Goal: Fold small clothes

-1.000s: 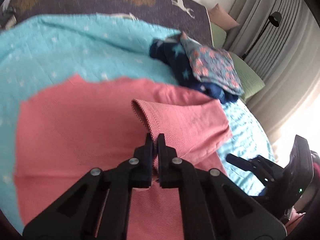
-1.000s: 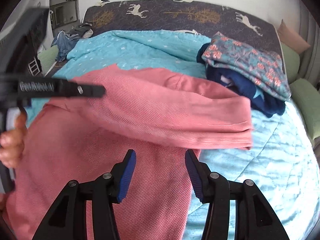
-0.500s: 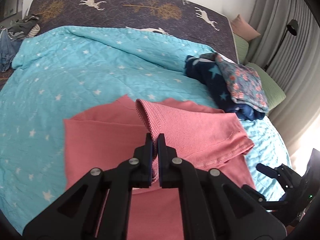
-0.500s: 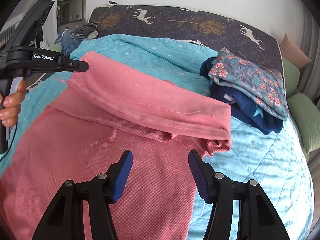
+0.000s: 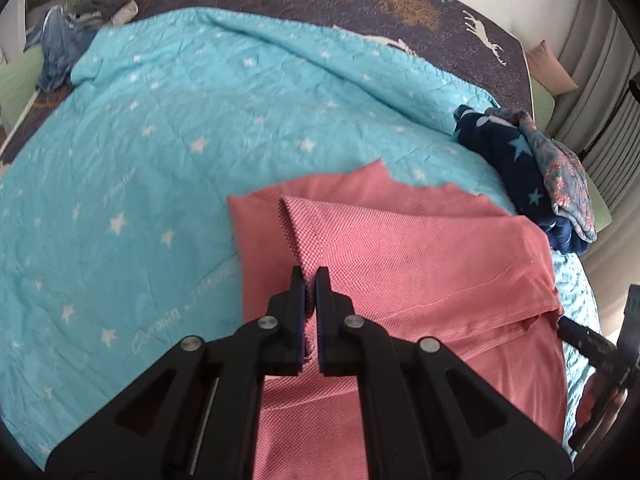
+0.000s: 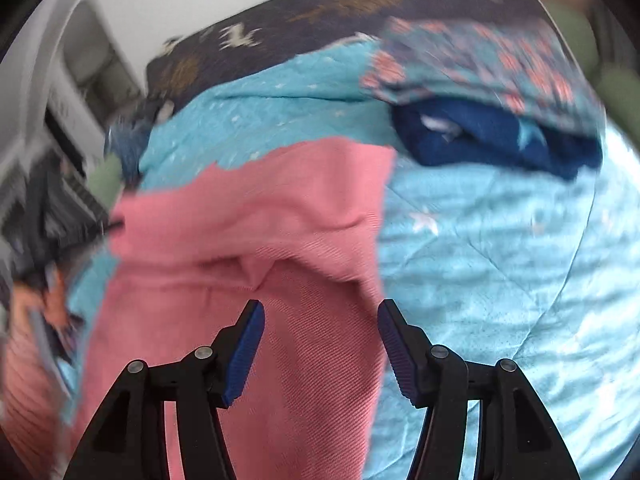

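A pink garment (image 5: 420, 264) lies on the turquoise star blanket (image 5: 152, 168), its upper part folded over the lower part. My left gripper (image 5: 310, 276) is shut on an edge of the pink garment and holds that fold. In the right wrist view, which is blurred, the pink garment (image 6: 280, 248) fills the left and middle. My right gripper (image 6: 320, 320) is open and empty just above the garment's right edge. The right gripper also shows at the right edge of the left wrist view (image 5: 600, 356).
A stack of folded clothes, navy with stars (image 5: 516, 164) under a floral piece (image 6: 480, 64), sits on the blanket to the right. A dark deer-print cover (image 5: 360, 4) lies behind. Loose clothes (image 5: 80, 20) lie at the far left. Curtains (image 5: 600, 112) hang on the right.
My left gripper has carried the held pink edge leftward and back, laying the fold across the garment. My right gripper has swung fast, staying open.
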### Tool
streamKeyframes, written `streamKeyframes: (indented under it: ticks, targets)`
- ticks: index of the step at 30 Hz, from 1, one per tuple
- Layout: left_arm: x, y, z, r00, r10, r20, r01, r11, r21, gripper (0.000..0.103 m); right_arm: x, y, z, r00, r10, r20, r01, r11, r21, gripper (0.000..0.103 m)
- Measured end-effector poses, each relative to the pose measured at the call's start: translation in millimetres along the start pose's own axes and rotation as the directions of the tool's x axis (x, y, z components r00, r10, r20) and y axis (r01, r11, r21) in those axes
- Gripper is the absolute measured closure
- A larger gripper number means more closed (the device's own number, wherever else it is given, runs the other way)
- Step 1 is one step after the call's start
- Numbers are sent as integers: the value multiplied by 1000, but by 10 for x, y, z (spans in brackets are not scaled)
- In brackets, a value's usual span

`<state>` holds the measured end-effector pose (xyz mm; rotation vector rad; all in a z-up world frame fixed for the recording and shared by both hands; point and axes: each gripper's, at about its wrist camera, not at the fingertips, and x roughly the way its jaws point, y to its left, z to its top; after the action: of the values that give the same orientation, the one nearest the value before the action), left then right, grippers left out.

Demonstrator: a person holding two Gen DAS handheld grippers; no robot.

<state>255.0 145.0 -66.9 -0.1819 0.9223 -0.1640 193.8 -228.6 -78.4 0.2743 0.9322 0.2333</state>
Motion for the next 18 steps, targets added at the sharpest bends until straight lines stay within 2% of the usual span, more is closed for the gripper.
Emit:
streamKeyframes:
  ticks: [6, 8, 9, 11, 13, 14, 15, 17, 18]
  targets:
    - [18, 27, -1, 997, -71, -13, 70, 996, -51, 98, 156, 79, 78, 994, -108, -20, 106, 993, -58, 43]
    - [-22, -21, 40, 997, -76, -5, 75, 996, -40, 98, 133, 197, 80, 980, -201, 1, 201, 977, -77, 44]
    - [-42, -38, 52, 997, -76, -1, 76, 997, -34, 98, 82, 237, 74, 979, -202, 24, 203, 976, -79, 44]
    - [-68, -58, 81, 997, -76, 5, 76, 997, -22, 98, -60, 415, 42, 994, -91, 52, 97, 987, -124, 48]
    - [-64, -66, 105, 997, -74, 5, 74, 997, -22, 98, -46, 617, -17, 999, 34, -13, -36, 985, -170, 61]
    - [-59, -63, 117, 997, -77, 4, 77, 997, -31, 98, 40, 752, -59, 994, 82, -73, -95, 977, -190, 66]
    - [-57, -55, 129, 996, -88, 1, 88, 995, -48, 98, 119, 825, -74, 990, 99, -104, -118, 974, -193, 76]
    - [-81, -48, 151, 993, -118, 2, 118, 990, -76, 98, 299, 926, -62, 984, 120, -134, -142, 976, -163, 84]
    - [-102, -55, 161, 992, -128, 5, 128, 988, -80, 98, 398, 967, -31, 977, 157, -145, -176, 976, -129, 91]
